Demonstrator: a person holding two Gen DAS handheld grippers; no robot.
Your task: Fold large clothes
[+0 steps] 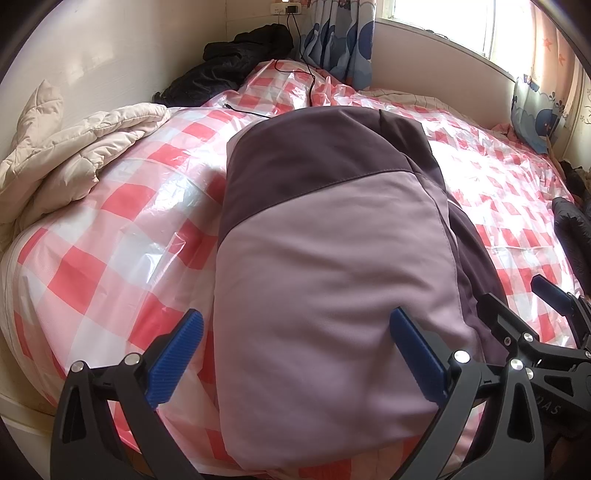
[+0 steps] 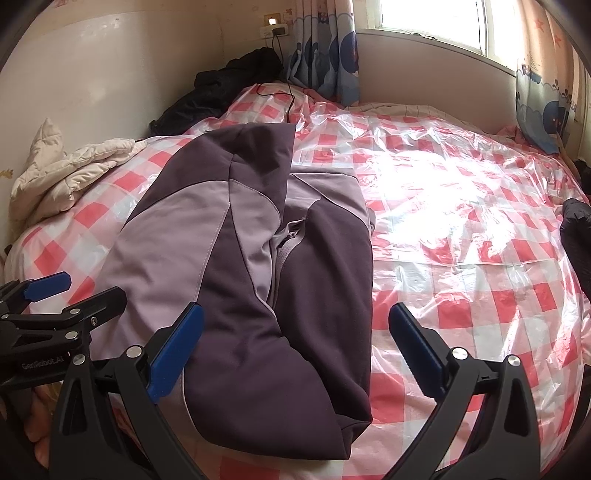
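On the bed's near half lies the jacket [image 1: 332, 258] — a two-tone garment, pale lilac and dark purple, folded lengthwise into a long bundle running away from both cameras. Its front zip [image 2: 290, 243] shows in the right wrist view between the dark panels. Left claw [image 1: 295, 354]: jaws spread wide, holding nothing; the blue fingers [image 1: 177, 354] straddle the bundle's near end, one over the bed cover, the other over lilac cloth. Right claw [image 2: 295, 350]: likewise wide and empty, poised over the dark near end of the jacket [image 2: 258, 295], with its right finger above the cover. Each claw appears at the edge of the other's view, side by side. Beneath the garment, a glossy red-and-white checked plastic sheet [image 2: 461, 258] covers the bed. Left of the jacket — a cream quilt [image 1: 66, 155], bunched against the wall. Farther back: a black garment [image 1: 229, 66], a charger cable [image 1: 295, 74], blue patterned curtains [image 2: 325, 55], and a bright window [image 2: 432, 18].
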